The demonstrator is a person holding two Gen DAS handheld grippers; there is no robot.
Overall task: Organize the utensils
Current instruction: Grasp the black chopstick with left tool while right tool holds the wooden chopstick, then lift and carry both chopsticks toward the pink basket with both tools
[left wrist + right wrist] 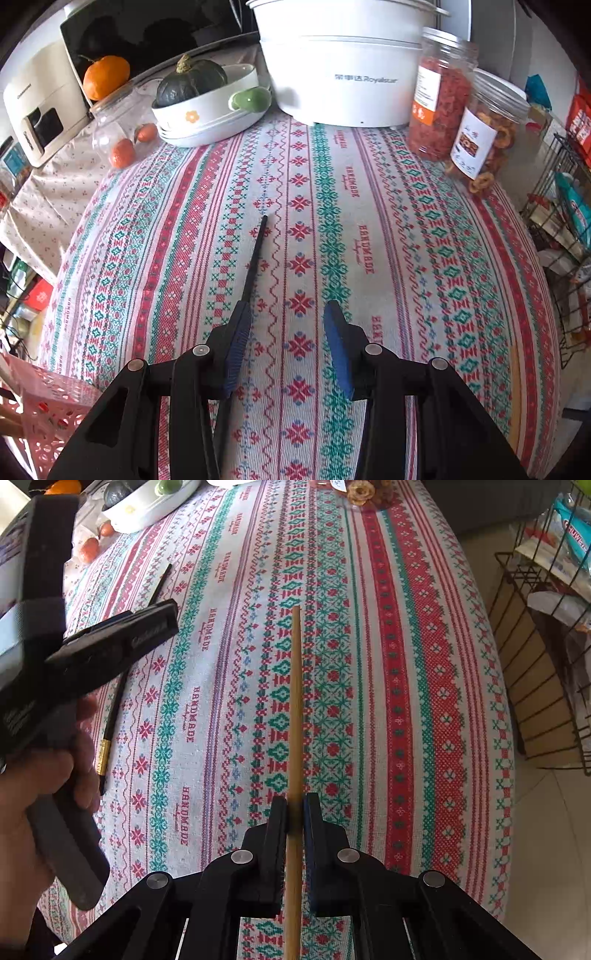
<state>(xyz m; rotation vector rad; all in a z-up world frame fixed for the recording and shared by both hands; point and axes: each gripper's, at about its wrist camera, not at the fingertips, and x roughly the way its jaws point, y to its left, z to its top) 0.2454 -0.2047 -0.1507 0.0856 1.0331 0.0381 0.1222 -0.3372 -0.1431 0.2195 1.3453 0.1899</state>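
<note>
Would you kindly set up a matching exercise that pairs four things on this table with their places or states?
Things:
1. wooden chopstick
2. black chopstick
3. squash
4. left gripper

States:
A. sits in the white dish
B. clamped in the right gripper
C. jaws apart, nothing between the pads
D. lies on the tablecloth

Pairs: 1-B, 2-D, 3-A, 4-C
</note>
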